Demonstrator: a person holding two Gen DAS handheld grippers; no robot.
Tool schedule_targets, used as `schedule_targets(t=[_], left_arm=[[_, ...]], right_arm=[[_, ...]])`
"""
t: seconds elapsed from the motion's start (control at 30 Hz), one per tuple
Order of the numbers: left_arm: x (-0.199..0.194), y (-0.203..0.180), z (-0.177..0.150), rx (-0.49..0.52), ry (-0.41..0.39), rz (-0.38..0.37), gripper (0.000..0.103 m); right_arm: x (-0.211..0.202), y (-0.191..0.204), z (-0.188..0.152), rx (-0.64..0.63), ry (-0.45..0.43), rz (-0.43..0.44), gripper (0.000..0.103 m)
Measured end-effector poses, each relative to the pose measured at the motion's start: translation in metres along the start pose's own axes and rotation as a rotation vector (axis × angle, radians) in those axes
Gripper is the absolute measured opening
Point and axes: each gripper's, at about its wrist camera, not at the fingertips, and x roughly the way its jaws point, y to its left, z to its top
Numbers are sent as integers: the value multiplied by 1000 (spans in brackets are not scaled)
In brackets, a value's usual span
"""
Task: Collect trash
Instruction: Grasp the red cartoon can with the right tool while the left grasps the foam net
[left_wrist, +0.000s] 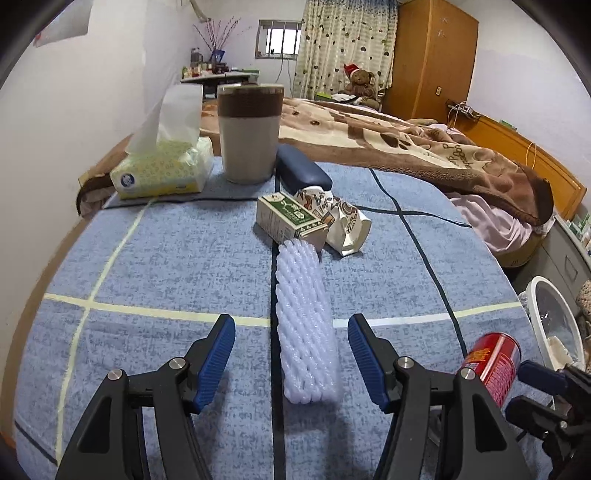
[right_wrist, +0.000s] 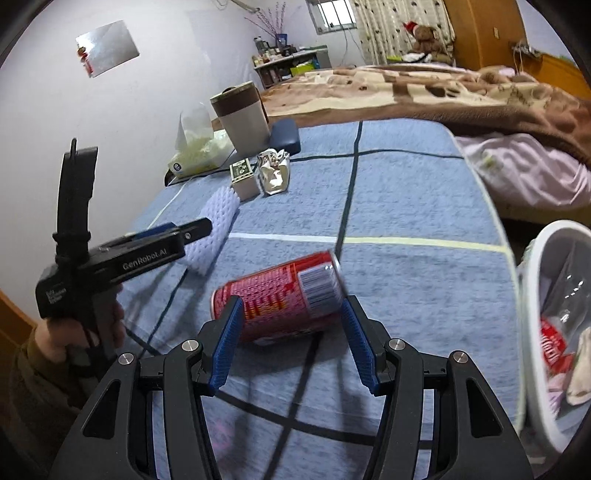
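A white foam fruit net (left_wrist: 304, 325) lies on the blue checked cloth, between the open jaws of my left gripper (left_wrist: 291, 332). Behind it lie a small green-and-white carton (left_wrist: 290, 219) and a crumpled paper cup (left_wrist: 341, 221). A red can (right_wrist: 280, 295) lies on its side between the open jaws of my right gripper (right_wrist: 291, 314); the pads look close to it but not closed. The can (left_wrist: 493, 362) also shows at the right of the left wrist view. The left gripper (right_wrist: 177, 236) and the foam net (right_wrist: 214, 229) show in the right wrist view.
A white trash bin (right_wrist: 532, 280) with trash inside stands off the table's right edge. At the back stand a tissue pack (left_wrist: 162, 171), a brown-banded tumbler (left_wrist: 249, 133) and a dark blue case (left_wrist: 303, 171). A bed with a brown blanket (left_wrist: 424, 144) lies beyond.
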Motion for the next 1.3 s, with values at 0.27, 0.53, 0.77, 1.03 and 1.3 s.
schedule_targets(t=[0.27,0.53,0.77,1.03,1.3], left_arm=[[6,19,3,-25,8,30,63],[7,36,8,-36,17,42,63],[6,50,9,-68,19,57,63],[10,43,9,-61,33,4,63],[19,24,10,-54,53,-40,63]], right_arm=[[23,9,17,1,7,-7,64],[46,22,36,13,15,0,73],[72,32,42,25,49,-39,73],[67,31,42,-38,13,-142,73],[66,24,47,-56,-4,-154,70]])
